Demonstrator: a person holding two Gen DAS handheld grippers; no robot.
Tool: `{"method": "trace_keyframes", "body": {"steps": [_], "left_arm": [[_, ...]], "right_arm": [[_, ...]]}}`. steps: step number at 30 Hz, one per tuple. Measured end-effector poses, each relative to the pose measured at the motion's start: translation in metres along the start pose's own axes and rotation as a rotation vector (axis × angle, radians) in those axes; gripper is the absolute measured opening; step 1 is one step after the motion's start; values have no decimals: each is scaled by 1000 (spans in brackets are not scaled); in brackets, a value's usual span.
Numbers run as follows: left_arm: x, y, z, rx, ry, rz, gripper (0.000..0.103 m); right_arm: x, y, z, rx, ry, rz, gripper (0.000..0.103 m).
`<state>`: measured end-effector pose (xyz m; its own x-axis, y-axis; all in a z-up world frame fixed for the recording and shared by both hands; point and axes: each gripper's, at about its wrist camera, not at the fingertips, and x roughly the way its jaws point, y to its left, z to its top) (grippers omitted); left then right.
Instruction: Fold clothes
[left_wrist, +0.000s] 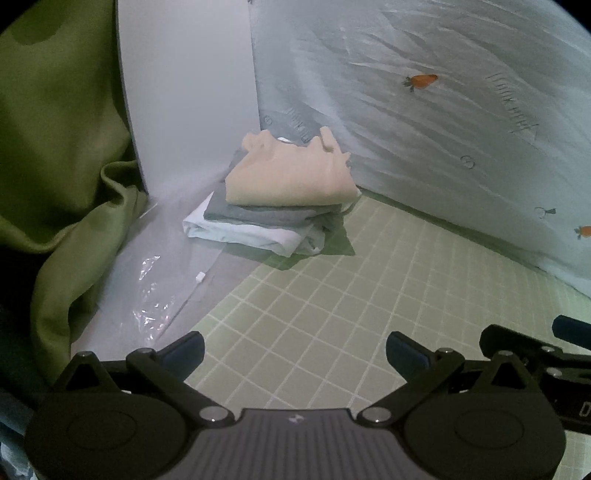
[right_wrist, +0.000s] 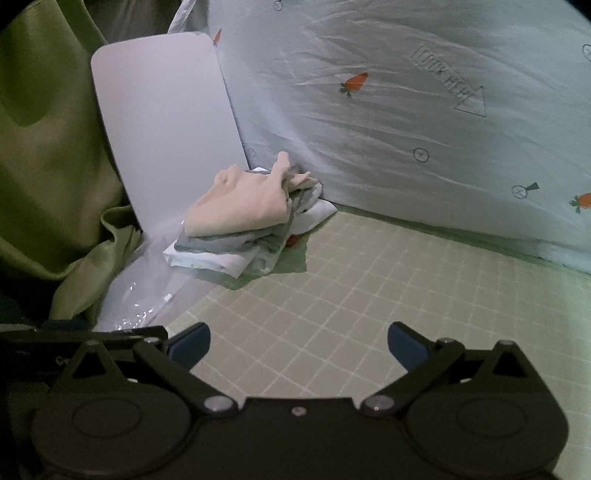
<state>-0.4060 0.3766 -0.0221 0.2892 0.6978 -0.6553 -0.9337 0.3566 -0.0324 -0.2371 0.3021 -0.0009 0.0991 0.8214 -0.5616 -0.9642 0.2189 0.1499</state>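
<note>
Left wrist view: left gripper (left_wrist: 295, 354) spread wide, nothing in it, over bare green grid mat (left_wrist: 332, 314). Folded pile (left_wrist: 280, 199) sits in far corner by white board (left_wrist: 184, 92): peach piece on top, grey, then white.

Right wrist view: right gripper (right_wrist: 299, 343) also wide, empty. Same pile (right_wrist: 243, 225), edges rumpled. No loose garment visible; folding looks largely done.

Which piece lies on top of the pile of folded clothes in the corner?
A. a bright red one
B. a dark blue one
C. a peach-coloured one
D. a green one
C: the peach-coloured piece sits on top of the pile, with a grey piece under it and a white piece at the bottom.
</note>
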Motion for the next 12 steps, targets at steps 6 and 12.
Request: {"method": "trace_keyframes", "body": {"steps": [6, 12], "left_arm": [[-4, -7, -1, 19, -6, -9, 103], [-2, -9, 2, 37, -9, -26, 103]], "right_arm": [[-8, -5, -4, 5, -3, -10, 103], [-8, -6, -3, 14, -9, -15, 103]]}}
